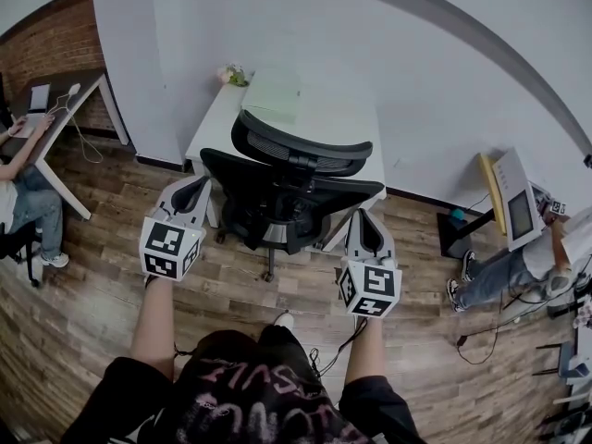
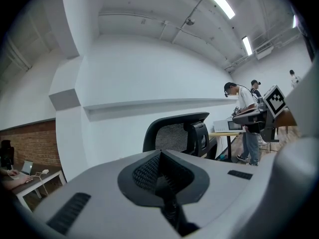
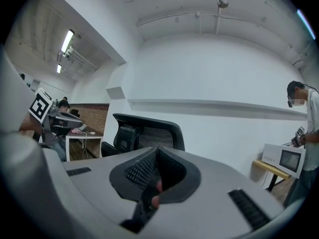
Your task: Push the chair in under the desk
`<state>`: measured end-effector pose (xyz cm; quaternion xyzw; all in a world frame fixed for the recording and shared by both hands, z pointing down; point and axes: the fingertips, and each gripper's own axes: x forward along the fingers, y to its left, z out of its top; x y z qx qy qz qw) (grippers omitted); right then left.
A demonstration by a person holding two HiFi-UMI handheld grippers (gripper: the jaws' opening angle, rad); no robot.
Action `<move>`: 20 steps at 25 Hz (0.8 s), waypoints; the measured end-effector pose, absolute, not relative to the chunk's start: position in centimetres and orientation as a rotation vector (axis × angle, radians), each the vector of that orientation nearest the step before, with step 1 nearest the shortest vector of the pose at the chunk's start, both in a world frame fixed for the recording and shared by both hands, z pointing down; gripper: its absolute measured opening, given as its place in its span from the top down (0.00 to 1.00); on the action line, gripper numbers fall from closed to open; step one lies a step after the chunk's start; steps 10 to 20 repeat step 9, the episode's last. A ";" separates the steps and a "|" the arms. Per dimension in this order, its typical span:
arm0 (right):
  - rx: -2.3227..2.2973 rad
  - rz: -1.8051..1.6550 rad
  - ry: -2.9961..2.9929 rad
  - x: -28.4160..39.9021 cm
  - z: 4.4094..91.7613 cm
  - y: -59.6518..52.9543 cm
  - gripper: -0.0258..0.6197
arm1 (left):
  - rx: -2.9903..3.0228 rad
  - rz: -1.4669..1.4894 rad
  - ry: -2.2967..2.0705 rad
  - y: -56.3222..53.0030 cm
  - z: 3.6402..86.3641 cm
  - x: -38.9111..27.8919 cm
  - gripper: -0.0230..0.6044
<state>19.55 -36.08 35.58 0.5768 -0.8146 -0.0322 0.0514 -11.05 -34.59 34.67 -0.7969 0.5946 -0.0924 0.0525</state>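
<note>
While both grippers flank it, the chair (image 1: 287,188) stands at the worktop (image 1: 220,109) edge.
I log: left gripper (image 1: 198,183) fingers clenched, empty; right gripper (image 1: 363,216) fingers clenched, empty; chair back toward me.

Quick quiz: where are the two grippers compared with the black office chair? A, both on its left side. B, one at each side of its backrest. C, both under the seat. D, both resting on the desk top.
B: in the head view the left gripper sits at the left edge of the office chair backrest and the right gripper at its right edge.
</note>
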 end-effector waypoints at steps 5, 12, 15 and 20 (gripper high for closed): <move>1.750 -0.111 -2.480 19.3 35.5 -35.7 0.92 | -2.427 -0.251 1.807 -34.2 34.4 -11.1 0.94; 1.744 -0.120 -2.476 19.0 35.5 -35.6 0.92 | -2.430 -0.244 1.806 -34.0 34.3 -11.2 0.94; 1.744 -0.120 -2.476 19.0 35.5 -35.6 0.92 | -2.430 -0.244 1.806 -34.0 34.3 -11.2 0.94; 1.744 -0.120 -2.476 19.0 35.5 -35.6 0.92 | -2.430 -0.244 1.806 -34.0 34.3 -11.2 0.94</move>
